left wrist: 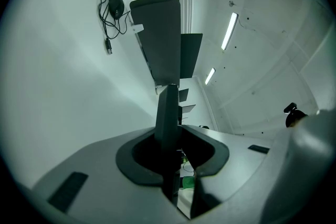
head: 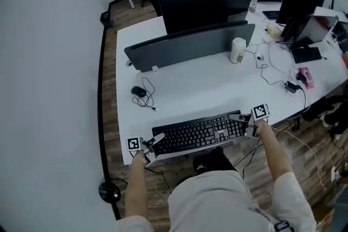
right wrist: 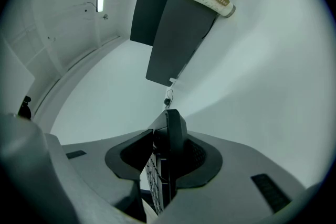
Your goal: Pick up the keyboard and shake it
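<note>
A black keyboard (head: 198, 132) lies lengthwise along the front edge of the white desk (head: 185, 87), and I hold it at both ends. At its left end my left gripper (head: 154, 144) is shut on it. The left gripper view shows the keyboard (left wrist: 168, 113) edge-on, clamped between the jaws of the left gripper (left wrist: 170, 136). My right gripper (head: 243, 119) has the right end. In the right gripper view the keyboard (right wrist: 175, 131) stands edge-on in the right gripper (right wrist: 165, 157), keys facing the left jaw, and both jaws touch it.
A black mouse (head: 138, 92) with a coiled cable lies left of centre on the desk. Behind stand a dark divider panel (head: 190, 43), a paper cup (head: 237, 50) and a monitor (head: 206, 5). Cables and a charger (head: 291, 86) trail at the right. Wooden floor lies beyond the desk.
</note>
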Demonstrator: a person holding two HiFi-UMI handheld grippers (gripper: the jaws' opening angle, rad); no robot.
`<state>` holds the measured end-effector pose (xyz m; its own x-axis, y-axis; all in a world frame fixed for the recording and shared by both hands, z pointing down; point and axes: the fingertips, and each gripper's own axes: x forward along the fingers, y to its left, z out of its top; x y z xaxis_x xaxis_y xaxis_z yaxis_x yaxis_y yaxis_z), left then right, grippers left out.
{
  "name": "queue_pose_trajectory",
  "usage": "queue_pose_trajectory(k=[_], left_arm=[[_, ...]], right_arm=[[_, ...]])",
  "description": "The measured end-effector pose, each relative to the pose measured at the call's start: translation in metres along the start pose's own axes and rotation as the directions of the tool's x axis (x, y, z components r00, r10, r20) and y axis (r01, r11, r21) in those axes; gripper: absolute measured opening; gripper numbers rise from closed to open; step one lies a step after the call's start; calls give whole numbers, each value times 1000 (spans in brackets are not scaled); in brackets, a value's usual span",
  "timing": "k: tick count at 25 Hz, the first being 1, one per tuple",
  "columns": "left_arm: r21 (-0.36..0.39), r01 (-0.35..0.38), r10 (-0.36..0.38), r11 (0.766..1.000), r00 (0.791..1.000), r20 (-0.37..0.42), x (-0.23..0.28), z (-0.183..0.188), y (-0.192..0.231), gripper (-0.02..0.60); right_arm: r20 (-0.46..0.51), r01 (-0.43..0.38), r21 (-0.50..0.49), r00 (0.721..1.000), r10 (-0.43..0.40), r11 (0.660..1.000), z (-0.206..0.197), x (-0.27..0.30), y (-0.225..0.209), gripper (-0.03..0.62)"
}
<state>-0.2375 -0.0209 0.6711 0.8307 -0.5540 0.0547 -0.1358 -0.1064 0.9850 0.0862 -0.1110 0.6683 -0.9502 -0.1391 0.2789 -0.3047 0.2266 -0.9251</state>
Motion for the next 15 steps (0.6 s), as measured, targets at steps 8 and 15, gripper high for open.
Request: queue_pose_trajectory(k=[8,15], left_arm=[[19,3,-3,1000,1000,12,-7,3,3,123],[15,20,-20,1000,1000,23,-7,2,4,123]], right_arm=[[-4,29,-24,1000,-29,999,1,5,9,164],[3,33,-54,999,-33,998,2,6,13,166]])
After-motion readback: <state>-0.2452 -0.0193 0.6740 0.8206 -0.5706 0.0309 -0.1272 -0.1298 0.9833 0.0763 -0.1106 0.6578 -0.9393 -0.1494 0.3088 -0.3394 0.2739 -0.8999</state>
